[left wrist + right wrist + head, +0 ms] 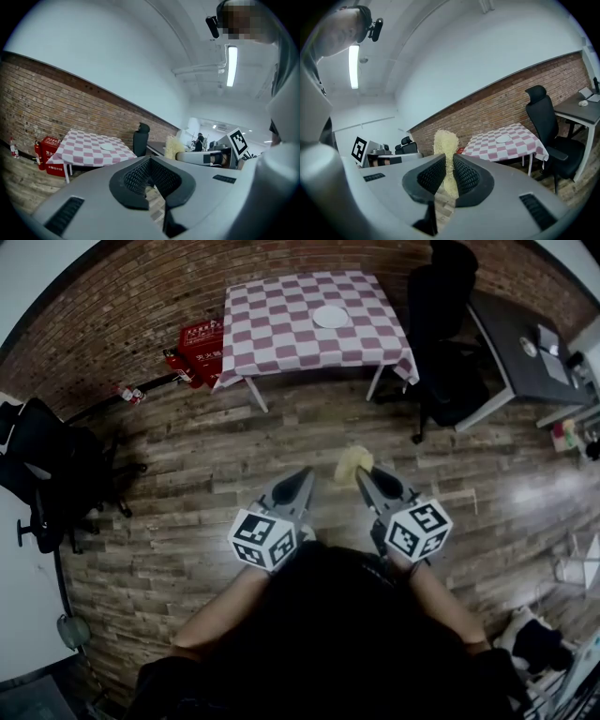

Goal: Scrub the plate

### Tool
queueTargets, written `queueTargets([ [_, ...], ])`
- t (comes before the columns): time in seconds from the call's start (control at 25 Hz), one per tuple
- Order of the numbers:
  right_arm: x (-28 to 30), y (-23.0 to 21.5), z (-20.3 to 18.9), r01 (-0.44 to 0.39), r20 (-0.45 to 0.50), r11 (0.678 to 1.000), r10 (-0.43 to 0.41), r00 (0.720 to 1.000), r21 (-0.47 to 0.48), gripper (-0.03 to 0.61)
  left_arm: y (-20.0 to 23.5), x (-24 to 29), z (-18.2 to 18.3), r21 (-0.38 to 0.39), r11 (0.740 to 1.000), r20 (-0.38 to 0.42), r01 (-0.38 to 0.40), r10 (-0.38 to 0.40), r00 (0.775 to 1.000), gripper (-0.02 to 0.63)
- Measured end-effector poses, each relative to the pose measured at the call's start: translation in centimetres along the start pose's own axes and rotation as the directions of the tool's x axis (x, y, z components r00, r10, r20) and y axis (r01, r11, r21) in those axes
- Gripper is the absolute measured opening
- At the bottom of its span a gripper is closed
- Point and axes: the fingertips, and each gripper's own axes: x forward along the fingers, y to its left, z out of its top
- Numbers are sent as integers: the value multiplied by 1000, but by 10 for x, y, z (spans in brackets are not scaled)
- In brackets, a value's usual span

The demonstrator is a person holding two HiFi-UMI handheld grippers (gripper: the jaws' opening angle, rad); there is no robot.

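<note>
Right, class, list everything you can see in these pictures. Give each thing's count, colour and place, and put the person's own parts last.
table: one, pink-and-white checked cloth, by the brick wall
plate: one, white, on the table
red box: one, red, on the floor at the table's left
office chair: one, black, between the table and the desk
desk: one, dark, right of that chair
second chair: one, black, at the head view's left edge
scrub pad: one, pale yellow, clamped in the right gripper
left gripper: one, grey, shut and empty, above the wooden floor
right gripper: one, grey, shut on the scrub pad
</note>
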Motion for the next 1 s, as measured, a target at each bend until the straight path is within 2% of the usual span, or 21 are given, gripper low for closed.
queueTargets([
  [0.28, 63, 11, 16, -8, -28, 998, 6, 1000, -54, 46, 67, -6, 27, -26, 1000, 28, -10, 10, 1000, 8],
  [0.64, 93, -14, 19, 1, -68, 996, -7, 998, -89, 46, 105, 16, 26, -111, 994, 29, -15, 19, 999, 8],
  [0.8, 112, -37, 20, -39, -91, 998, 34, 995, -54, 46, 110, 42, 35, -97, 994, 21, -41, 43, 999, 8],
  [1.0, 138, -65, 43, -126, -98, 990, 119, 988, -70, 46, 114, 90, 48, -86, 994, 14, -65, 66, 998, 8],
])
